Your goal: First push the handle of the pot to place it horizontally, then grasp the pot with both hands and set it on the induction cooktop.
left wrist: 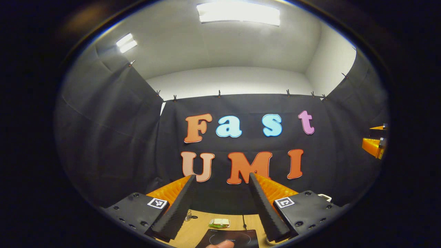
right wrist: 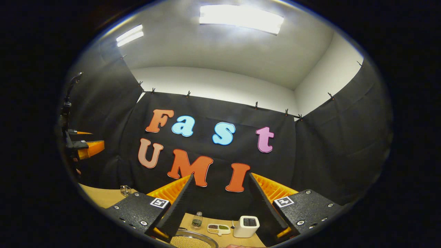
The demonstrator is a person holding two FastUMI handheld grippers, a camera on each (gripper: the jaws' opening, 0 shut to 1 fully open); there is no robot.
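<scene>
The black induction cooktop lies on the wooden table at the bottom of the left gripper view, seen between my fingers. My left gripper is open, raised and pointing at the booth wall. A round metal-rimmed vessel holding yellowish grains sits at the bottom edge of the right gripper view; its handle is hidden. My right gripper is open too, held high above the table. Each gripper also appears far off in the other's view: the right gripper and the left gripper.
Behind the cooktop lies a small divided tray, also seen as the tray beside a white box-shaped device and a small glass bottle. A small clear holder stands at the table's left. A fingertip touches the cooktop's near edge.
</scene>
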